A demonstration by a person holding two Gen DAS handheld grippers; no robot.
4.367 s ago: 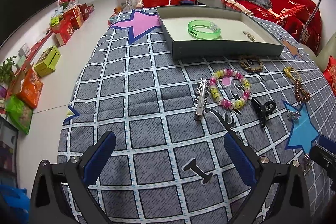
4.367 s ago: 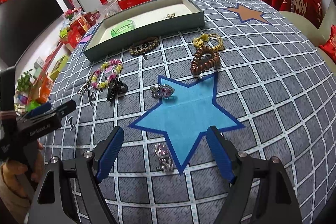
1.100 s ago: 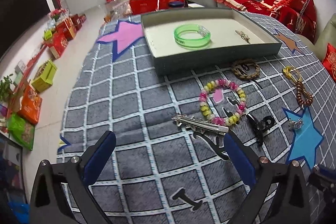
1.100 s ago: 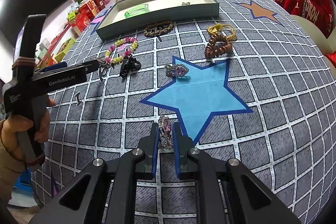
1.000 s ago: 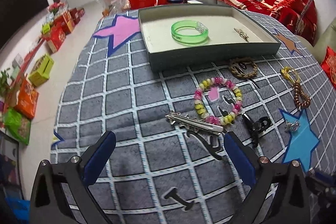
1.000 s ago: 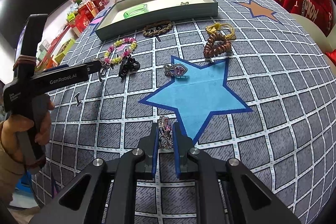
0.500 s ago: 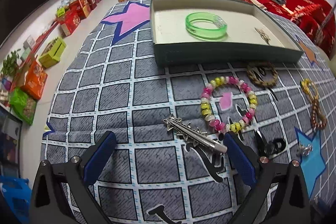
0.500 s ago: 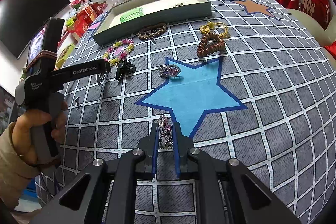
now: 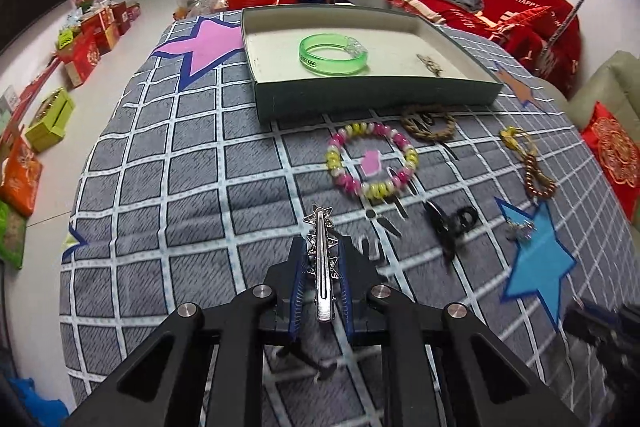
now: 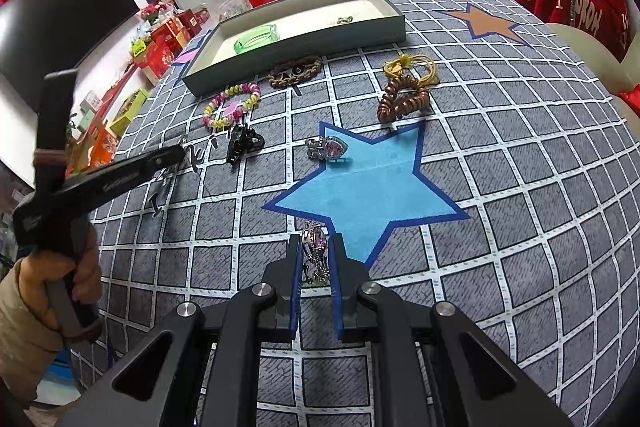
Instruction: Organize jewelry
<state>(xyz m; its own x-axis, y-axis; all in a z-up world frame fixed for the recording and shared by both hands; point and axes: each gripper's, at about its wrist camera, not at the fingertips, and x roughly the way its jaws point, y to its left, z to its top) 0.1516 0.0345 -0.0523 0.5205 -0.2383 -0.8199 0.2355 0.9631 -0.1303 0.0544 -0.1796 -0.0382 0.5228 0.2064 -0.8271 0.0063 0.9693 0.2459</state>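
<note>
My left gripper is shut on a silver star hair clip, held over the grey checked cloth. My right gripper is shut on a pink gem brooch at the edge of the blue star. The grey tray at the back holds a green bangle and a small metal piece; the tray also shows in the right wrist view.
On the cloth lie a pink-yellow bead bracelet, a braided brown bracelet, a black claw clip, a brown coil hair tie with yellow cord and a pink heart brooch. A red sofa stands behind.
My left gripper has closed on the silver hair clip, which now points straight ahead between the fingers. My right gripper stays shut on the brooch and has risen a little.
</note>
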